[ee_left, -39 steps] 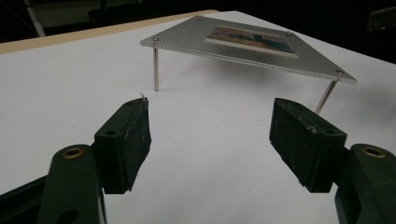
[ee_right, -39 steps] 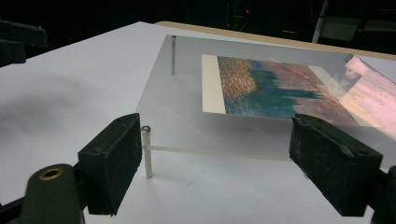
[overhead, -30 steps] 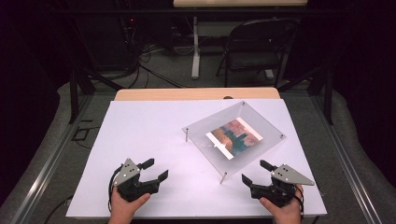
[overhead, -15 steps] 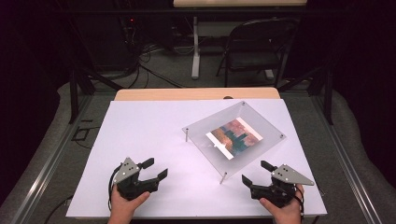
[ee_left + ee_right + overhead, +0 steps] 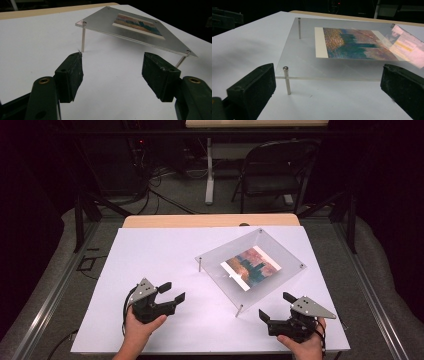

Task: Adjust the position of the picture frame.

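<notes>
A clear acrylic plate (image 5: 240,292) stands on short metal posts at the table's right middle, with a colourful picture (image 5: 250,266) under it. My left gripper (image 5: 174,290) is open to the plate's left, its jaws aimed at the plate (image 5: 100,22) and the near-left post (image 5: 83,37). Those jaws (image 5: 112,65) have just been closing a little with nothing between them. My right gripper (image 5: 275,305) is open at the plate's near corner. Its jaws (image 5: 328,80) have just been opening, and they flank the plate's near edge (image 5: 297,62) and corner post (image 5: 286,81) without touching. The picture (image 5: 354,43) lies beyond.
A white sheet (image 5: 165,255) covers the table, with a wooden strip (image 5: 210,221) along the far edge. A folding chair (image 5: 272,170) and cables stand on the floor behind the table. Dark surroundings close in on both sides.
The left gripper has moved a little forward and right toward the plate. The right hand has stayed in place, its jaws slightly wider.
</notes>
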Tool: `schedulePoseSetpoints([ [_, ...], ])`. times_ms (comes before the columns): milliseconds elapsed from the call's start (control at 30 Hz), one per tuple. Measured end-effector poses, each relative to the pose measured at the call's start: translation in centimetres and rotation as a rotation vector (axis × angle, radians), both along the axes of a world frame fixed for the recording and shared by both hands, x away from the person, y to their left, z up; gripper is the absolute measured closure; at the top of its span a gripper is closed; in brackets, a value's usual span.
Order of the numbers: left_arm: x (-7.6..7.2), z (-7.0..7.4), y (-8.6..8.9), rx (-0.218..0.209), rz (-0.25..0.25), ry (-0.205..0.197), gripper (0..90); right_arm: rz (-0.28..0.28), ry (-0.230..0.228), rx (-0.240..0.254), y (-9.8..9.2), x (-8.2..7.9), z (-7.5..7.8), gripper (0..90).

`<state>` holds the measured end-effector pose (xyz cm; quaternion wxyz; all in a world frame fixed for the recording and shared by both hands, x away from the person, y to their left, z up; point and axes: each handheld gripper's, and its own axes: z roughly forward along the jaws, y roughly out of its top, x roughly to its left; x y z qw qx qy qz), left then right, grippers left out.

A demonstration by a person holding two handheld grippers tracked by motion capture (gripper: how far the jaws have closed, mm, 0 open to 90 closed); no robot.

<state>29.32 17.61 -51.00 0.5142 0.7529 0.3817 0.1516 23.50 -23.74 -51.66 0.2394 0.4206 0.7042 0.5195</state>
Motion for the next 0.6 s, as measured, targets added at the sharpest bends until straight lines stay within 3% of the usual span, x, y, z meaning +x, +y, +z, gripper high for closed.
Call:
schedulePoseSetpoints([
  [267,2.4,-0.3,-1.7,-0.010,-0.014,0.037,38.9,-0.013,0.020,0.036,-0.1,0.0,0.1,0.0],
  [367,3.6,-0.5,-2.3,0.008,-0.007,0.028,40.5,-0.016,0.017,0.030,-0.2,0.1,0.0,0.5],
  [533,5.5,-1.4,-2.9,0.014,0.005,0.074,42.6,-0.016,0.010,0.018,-0.4,0.1,-0.1,11.7],
  [600,6.3,-2.2,-3.3,0.037,0.006,0.091,43.7,-0.008,-0.003,0.017,-0.4,0.0,0.0,16.4],
])
